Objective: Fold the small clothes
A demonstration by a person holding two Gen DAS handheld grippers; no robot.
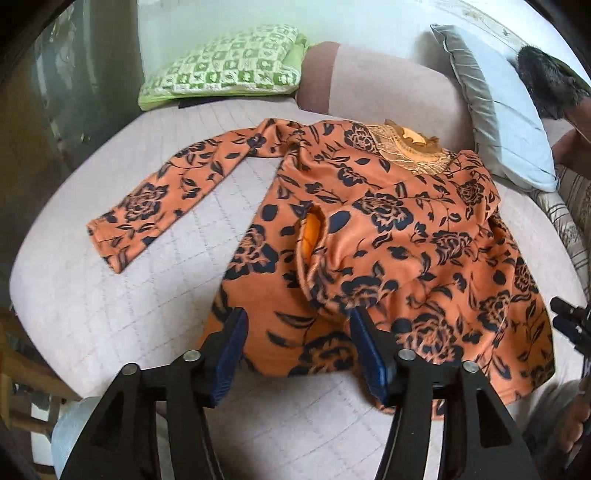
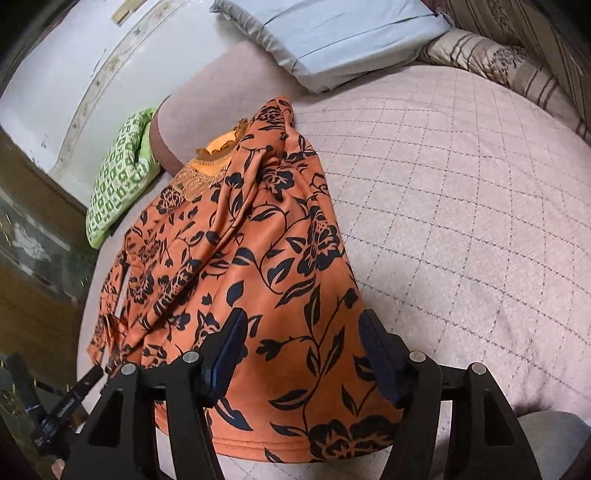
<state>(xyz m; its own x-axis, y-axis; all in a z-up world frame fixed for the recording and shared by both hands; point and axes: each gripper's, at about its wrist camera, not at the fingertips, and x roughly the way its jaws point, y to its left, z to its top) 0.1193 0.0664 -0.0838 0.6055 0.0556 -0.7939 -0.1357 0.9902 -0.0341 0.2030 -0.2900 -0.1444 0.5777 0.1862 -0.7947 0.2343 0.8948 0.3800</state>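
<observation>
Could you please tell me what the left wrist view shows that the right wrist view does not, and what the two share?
Only the left wrist view shows the top's long sleeve lying stretched out flat on the cover, and the left gripper, open above the hem.

Only the right wrist view shows the striped cushion and the right gripper, open over the folded-in side.

Both show the orange floral top, the green checked pillow, the pale blue pillow and the quilted cover.
</observation>
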